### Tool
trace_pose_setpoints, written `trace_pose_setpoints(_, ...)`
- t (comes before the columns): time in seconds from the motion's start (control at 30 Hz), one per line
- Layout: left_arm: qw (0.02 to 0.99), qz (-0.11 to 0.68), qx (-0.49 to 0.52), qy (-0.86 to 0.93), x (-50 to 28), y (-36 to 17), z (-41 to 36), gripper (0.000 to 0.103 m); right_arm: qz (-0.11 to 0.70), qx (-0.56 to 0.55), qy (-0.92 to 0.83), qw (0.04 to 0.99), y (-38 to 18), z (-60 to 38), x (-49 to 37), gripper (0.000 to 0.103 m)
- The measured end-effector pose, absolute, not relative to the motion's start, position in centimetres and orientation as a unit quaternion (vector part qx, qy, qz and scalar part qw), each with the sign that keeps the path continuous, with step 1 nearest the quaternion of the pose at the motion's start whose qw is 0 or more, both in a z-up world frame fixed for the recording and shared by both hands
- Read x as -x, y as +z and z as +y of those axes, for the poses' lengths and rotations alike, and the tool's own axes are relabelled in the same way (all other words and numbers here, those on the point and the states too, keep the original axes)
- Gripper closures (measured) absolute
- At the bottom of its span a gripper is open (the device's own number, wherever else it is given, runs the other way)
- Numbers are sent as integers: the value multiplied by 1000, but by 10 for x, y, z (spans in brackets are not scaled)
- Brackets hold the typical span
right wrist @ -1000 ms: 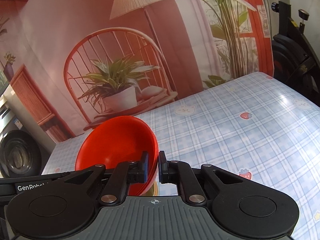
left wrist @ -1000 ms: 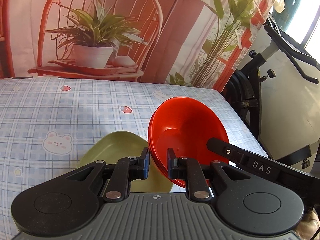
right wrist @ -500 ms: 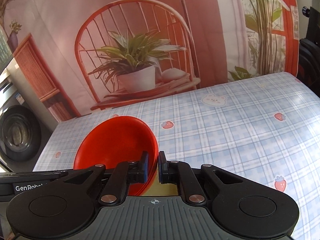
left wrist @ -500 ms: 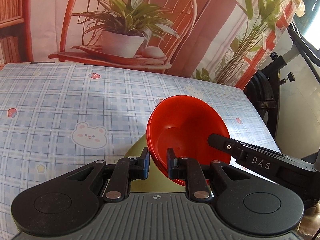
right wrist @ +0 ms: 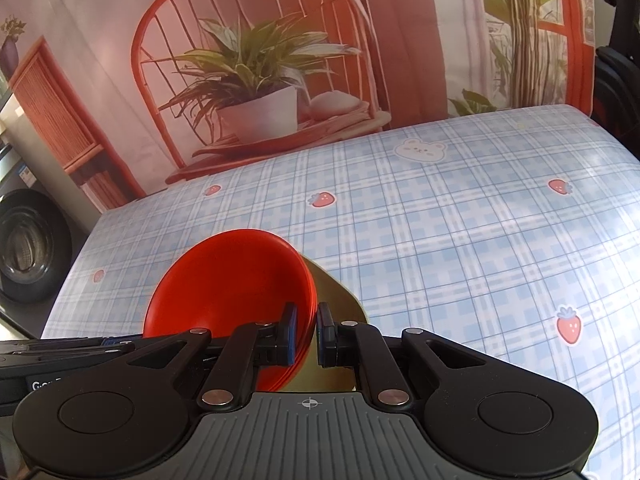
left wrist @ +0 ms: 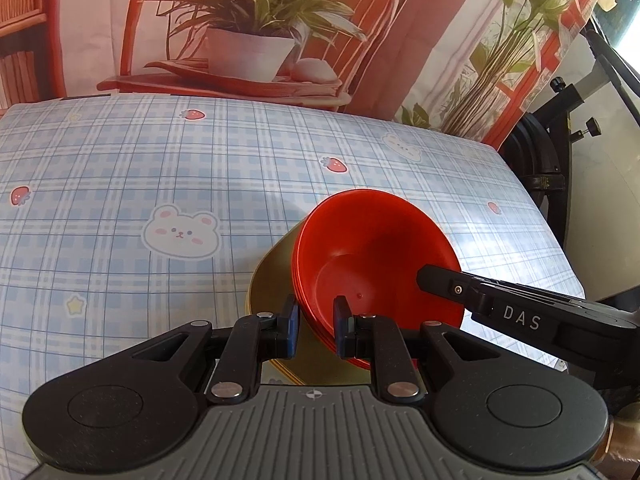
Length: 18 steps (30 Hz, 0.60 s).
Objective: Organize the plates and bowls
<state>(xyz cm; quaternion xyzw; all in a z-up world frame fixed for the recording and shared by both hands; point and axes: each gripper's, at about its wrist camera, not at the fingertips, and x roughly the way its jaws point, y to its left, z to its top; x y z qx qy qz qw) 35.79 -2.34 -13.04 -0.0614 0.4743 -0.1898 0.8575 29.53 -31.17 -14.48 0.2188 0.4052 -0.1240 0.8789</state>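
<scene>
A stack of red bowls (left wrist: pixel 372 256) is held between both grippers, just over an olive-green plate (left wrist: pixel 272 280) on the table. My left gripper (left wrist: pixel 316 330) straddles the near rim of the red bowls; its jaws stand a little apart with the rim between them. My right gripper (right wrist: pixel 306 334) is shut on the opposite rim of the red bowls (right wrist: pixel 232 284), and its black finger (left wrist: pixel 456 286) shows in the left wrist view. The green plate (right wrist: pixel 340 308) shows under the bowls in the right wrist view; most of it is hidden.
The table wears a blue plaid cloth (left wrist: pixel 160 184) with bear and strawberry prints. A printed backdrop with a chair and plant (left wrist: pixel 256 32) stands behind it. An exercise bike (left wrist: pixel 560 160) is off the right edge; a washing machine (right wrist: pixel 24 248) is at the left.
Both grippers have lowered the red bowls down toward the green plate, which is now mostly hidden beneath them. The views have tilted further down toward the table.
</scene>
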Motion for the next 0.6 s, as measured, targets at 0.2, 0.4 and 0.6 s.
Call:
trace_pose_setpoints(0.2, 855, 480, 57, -187, -355, -134, -22, 85, 412, -220, -122, 876, -148, -310, -294, 95)
trace_pose_setpoints(0.4, 857, 477, 59, -185, -354, -134, -23, 85, 415, -222, -121, 874, -149, -310, -294, 95)
trace_pose_setpoints(0.6, 861, 473, 50, -178, -352, -133, -27, 84, 416, -224, -122, 873, -150, -310, -294, 94)
